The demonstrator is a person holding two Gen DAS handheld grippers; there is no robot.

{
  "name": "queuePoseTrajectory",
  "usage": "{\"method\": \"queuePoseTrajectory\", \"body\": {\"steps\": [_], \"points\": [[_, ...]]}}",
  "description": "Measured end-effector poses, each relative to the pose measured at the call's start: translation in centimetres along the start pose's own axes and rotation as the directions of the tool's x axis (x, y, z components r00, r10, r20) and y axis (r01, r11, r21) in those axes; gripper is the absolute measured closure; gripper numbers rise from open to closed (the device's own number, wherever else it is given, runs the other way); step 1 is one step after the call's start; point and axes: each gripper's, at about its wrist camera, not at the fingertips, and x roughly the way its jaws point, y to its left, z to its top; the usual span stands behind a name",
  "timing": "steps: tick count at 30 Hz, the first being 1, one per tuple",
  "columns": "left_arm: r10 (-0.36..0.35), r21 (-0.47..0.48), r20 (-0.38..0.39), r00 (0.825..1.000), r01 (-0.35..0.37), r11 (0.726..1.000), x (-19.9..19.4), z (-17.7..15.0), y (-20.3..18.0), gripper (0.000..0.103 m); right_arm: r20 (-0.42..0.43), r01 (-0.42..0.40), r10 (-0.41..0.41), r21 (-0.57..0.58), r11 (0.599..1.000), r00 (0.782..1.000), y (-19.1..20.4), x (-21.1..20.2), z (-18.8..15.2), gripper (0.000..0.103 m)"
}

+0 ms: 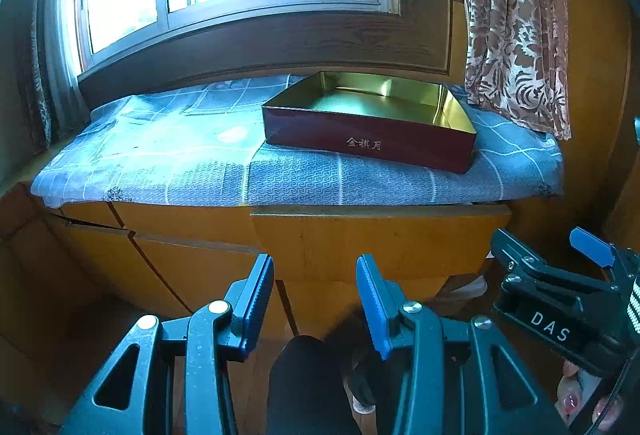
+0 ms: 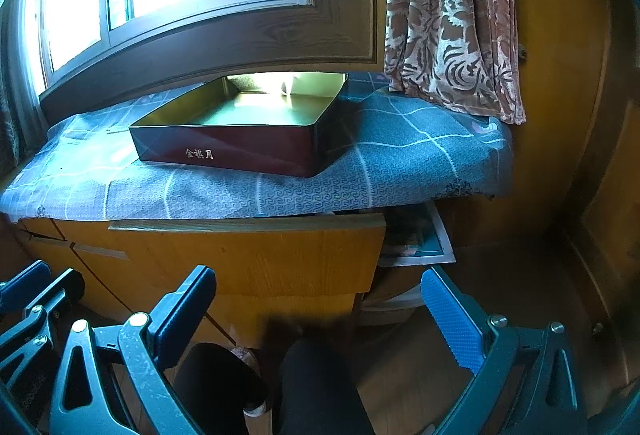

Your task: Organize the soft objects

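Note:
An empty red tin box [image 1: 368, 139] [image 2: 240, 147] with a gold inside and gold lettering on its front wall rests on a blue patterned cloth [image 1: 180, 163] [image 2: 400, 155] over a wooden cabinet. My left gripper [image 1: 315, 263] hangs low in front of the cabinet, well short of the box, its blue pads a little apart with nothing between them. My right gripper [image 2: 318, 275] [image 1: 540, 239] is held beside it at the same height, jaws spread wide and empty. No soft object shows in either view.
A window lies behind the box, and a brown patterned curtain [image 1: 516, 35] [image 2: 448, 15] hangs at the right end of the cloth. A wooden cabinet panel [image 2: 260, 255] juts out below. The person's dark-clad legs [image 2: 320, 387] are beneath the grippers. A framed picture [image 2: 424, 247] leans under the cabinet's right end.

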Motion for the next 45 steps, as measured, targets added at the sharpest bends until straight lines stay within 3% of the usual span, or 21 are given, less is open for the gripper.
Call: {"method": "queuePoseTrajectory", "body": {"steps": [45], "points": [[-0.012,-0.003,-0.025,1.0,0.012,1.0,0.62,-0.18,0.3,0.06,-0.015,-0.006,0.005,-0.011,1.0,1.0,0.27,0.44,-0.29,0.0]]}}
